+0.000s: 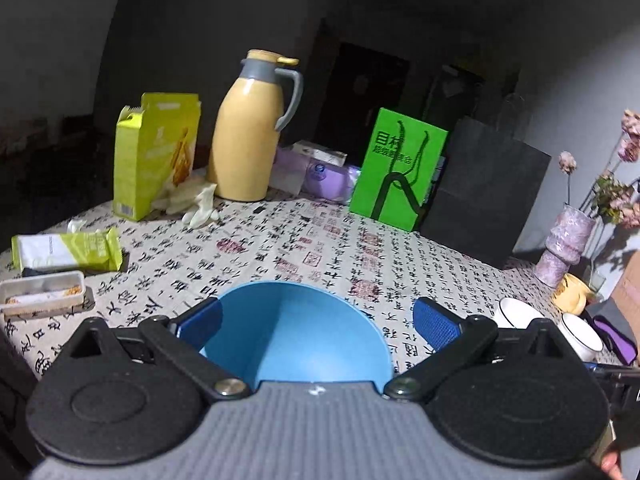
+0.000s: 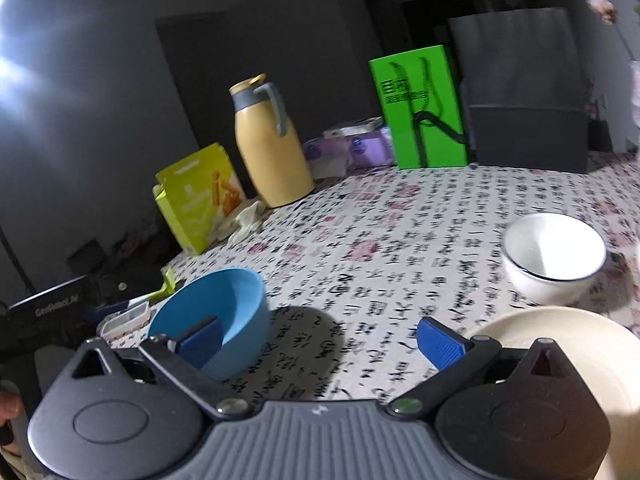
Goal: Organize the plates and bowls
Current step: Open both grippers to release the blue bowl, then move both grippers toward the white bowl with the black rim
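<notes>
A blue bowl stands on the calligraphy-print tablecloth, right in front of my left gripper. That gripper is open, its blue pads wide to either side of the bowl, and the right pad is clear of the rim. Two white bowls with dark rims sit to its right. My right gripper is open over bare cloth with nothing between its fingers. The blue bowl lies to its left, a white bowl ahead on the right, and a cream plate partly behind its right finger.
Along the back stand a yellow thermos jug, a green bag, a black paper bag and a yellow-green snack box. A vase with dried flowers and a yellow mug are at right. A snack wrapper and a small tray lie at left.
</notes>
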Action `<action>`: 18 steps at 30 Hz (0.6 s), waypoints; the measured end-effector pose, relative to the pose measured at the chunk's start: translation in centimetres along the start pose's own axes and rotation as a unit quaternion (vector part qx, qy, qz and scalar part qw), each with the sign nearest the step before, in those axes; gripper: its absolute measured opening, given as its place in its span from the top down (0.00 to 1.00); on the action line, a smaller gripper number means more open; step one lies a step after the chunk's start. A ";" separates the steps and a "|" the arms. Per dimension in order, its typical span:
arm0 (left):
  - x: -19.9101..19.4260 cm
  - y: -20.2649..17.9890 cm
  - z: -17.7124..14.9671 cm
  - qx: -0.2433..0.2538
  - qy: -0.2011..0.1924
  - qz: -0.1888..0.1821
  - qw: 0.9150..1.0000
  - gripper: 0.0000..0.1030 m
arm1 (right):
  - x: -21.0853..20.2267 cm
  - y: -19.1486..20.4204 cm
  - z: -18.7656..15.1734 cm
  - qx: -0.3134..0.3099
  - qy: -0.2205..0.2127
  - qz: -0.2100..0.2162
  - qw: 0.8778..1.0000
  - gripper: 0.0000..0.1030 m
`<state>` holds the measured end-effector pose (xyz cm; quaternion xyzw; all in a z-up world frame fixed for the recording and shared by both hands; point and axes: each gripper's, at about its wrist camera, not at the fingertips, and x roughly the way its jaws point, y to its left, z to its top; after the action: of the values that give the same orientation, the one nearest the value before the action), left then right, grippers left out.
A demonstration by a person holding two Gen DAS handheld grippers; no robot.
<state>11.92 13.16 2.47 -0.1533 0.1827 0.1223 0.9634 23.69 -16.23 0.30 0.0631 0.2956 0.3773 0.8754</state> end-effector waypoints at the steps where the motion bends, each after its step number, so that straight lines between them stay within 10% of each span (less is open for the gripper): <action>1: -0.2 -0.3 -0.1 0.005 -0.004 -0.002 1.000 0.00 | -0.4 -0.5 -0.2 0.005 -0.004 -0.003 1.000 0.00; 18: -1.3 -2.4 -3.1 0.028 -0.025 -0.043 0.998 0.00 | -8.6 -8.6 -3.5 0.089 -0.093 -0.092 0.988 0.00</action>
<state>10.50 9.65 0.79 -0.1308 0.1549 0.0789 0.9760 22.42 -28.74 -1.44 0.1478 0.2499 0.2603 0.9208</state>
